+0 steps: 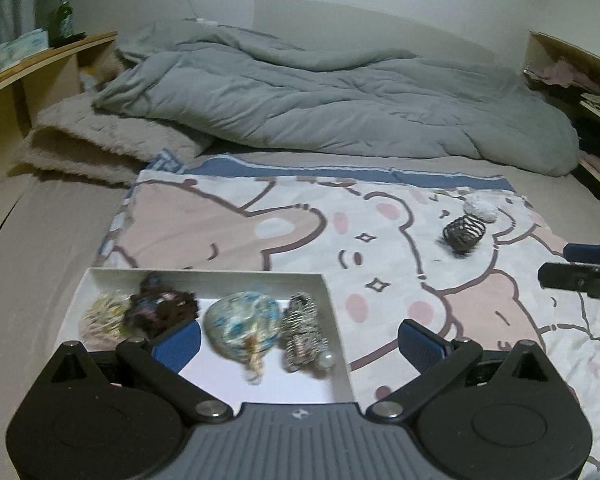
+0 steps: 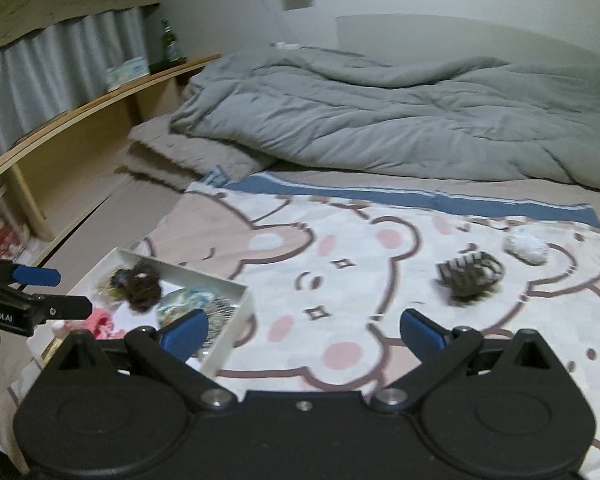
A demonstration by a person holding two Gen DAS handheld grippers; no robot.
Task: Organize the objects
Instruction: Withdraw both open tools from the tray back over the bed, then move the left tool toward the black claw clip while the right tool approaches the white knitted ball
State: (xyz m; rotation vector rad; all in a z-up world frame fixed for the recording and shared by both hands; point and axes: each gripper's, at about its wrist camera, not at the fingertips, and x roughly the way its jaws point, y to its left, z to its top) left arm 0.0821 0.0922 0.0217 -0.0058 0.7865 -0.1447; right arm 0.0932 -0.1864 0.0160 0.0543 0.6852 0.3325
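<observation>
A shallow white cardboard tray [image 1: 332, 320] is set on the near left part of the cartoon-bear printed blanket [image 1: 300, 232], and it serves as the collecting place. Inside the tray, hair accessories are lined up side by side: a pale yellowish scrunchie [image 1: 104, 314] at the tray's left end, a dark brown scrunchie [image 1: 162, 306] beside it, a blue-and-white patterned fabric piece [image 1: 242, 324] in the middle, and a black-and-white zebra-striped hair claw [image 1: 302, 330] against the tray's right wall, with a small pearl-like bead [image 1: 327, 360] just next to it. This row is judged to be deliberate sorting, so that each item keeps its own spot.

Well to the right of the tray, and further back, a dark wire-toothed hair claw [image 1: 464, 232] and a white fluffy item [image 1: 480, 207] are left on the blanket, touching or nearly so; these are judged to be the pieces not yet gathered.

The left gripper [image 1: 299, 338] is held low over the tray with its blue-padded fingers [image 1: 178, 340] spread wide and nothing between them. The right gripper [image 2: 303, 330] is held to the right of the tray, fingers likewise spread and empty, roughly facing the dark claw.

Behind the blanket a rumpled grey duvet [image 1: 320, 92] is heaped on the bed. Much is blurred: what the white fluffy item is cannot be told, the patterned piece is smeared, and the tray's near edge is hidden by the left gripper's body. A pink thing [image 2: 100, 322] at the tray's near side is seen only in the right wrist view and cannot be identified.
</observation>
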